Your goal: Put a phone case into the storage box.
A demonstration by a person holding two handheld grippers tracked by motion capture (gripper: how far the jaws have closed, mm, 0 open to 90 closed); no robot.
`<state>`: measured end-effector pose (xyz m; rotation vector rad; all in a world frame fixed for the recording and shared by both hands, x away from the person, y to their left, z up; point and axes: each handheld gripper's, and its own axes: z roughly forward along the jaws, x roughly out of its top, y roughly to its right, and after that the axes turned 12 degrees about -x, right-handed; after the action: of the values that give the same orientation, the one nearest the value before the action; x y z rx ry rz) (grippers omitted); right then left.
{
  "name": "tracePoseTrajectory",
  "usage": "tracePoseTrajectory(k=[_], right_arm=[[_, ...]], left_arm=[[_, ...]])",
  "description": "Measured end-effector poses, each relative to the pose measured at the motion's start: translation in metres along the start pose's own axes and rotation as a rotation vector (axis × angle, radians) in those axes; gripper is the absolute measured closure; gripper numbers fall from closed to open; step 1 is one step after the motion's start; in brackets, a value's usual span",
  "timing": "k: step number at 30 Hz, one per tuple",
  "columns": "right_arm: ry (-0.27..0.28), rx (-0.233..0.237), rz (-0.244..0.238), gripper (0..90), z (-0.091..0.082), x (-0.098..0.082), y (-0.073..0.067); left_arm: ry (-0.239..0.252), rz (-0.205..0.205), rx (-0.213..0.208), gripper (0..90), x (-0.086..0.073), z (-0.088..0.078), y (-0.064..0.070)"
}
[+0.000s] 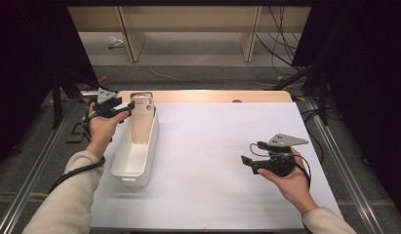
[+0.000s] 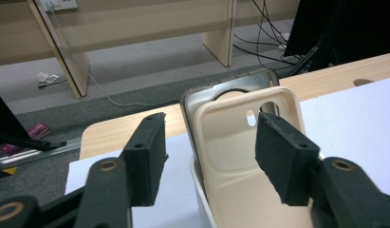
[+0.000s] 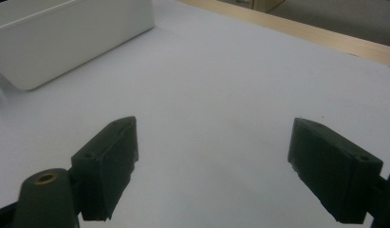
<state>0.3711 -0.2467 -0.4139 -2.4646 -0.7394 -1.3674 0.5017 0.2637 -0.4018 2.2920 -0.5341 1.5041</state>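
A beige phone case (image 1: 141,124) stands upright at the far end of a long white bin (image 1: 134,163). Seen from the left gripper view, the beige case (image 2: 230,142) has a second case with a dark, shiny rim (image 2: 221,88) leaning right behind it. My left gripper (image 1: 130,105) reaches in from the bin's left side, and its jaws (image 2: 211,156) stand apart around the beige case's upper part without pressing on it. Off to the right, my right gripper (image 1: 249,163) is held over the white sheet, open (image 3: 214,161) with nothing between its jaws.
A white sheet (image 1: 212,146) covers the table, with a strip of bare wood (image 1: 212,96) along the far edge. The bin's side wall (image 3: 74,33) lies ahead and to the left in the right gripper view. Shelving legs and cables stand on the floor beyond the table.
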Motion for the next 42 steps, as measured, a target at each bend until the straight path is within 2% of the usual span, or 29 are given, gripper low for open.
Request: tracePoseTrajectory(k=[4, 7, 14, 17, 20, 23, 31, 42], right_arm=[[0.001, 0.000, 0.001, 17.7, 0.000, 0.000, 0.000], [-0.001, 0.000, 0.001, 17.7, 0.000, 0.000, 0.000], [0.001, -0.001, 0.002, 17.5, 0.000, 0.000, 0.000], [0.003, -0.001, 0.003, 17.5, 0.000, 0.000, 0.000], [0.001, -0.001, 0.003, 17.4, 0.000, 0.000, 0.000], [0.002, -0.001, 0.003, 17.4, 0.000, 0.000, 0.000], [0.006, -0.001, 0.002, 16.9, -0.001, 0.000, 0.000], [0.013, 0.000, 0.004, 16.5, -0.001, 0.001, 0.001]], left_arm=[[-0.001, 0.000, -0.011, 39.3, 0.000, -0.003, 0.002], [-0.002, -0.021, -0.036, 34.5, 0.001, -0.005, 0.004], [-0.016, 0.005, -0.053, 23.5, 0.006, -0.010, 0.013], [-0.016, 0.015, -0.074, 20.2, 0.007, -0.014, 0.019], [-0.022, 0.012, -0.108, 19.0, 0.008, -0.017, 0.024], [-0.029, 0.035, -0.112, 15.9, 0.009, -0.020, 0.028], [-0.037, 0.065, -0.137, 9.5, 0.007, -0.031, 0.037], [-0.040, 0.067, -0.194, 1.3, -0.002, -0.044, 0.051]])
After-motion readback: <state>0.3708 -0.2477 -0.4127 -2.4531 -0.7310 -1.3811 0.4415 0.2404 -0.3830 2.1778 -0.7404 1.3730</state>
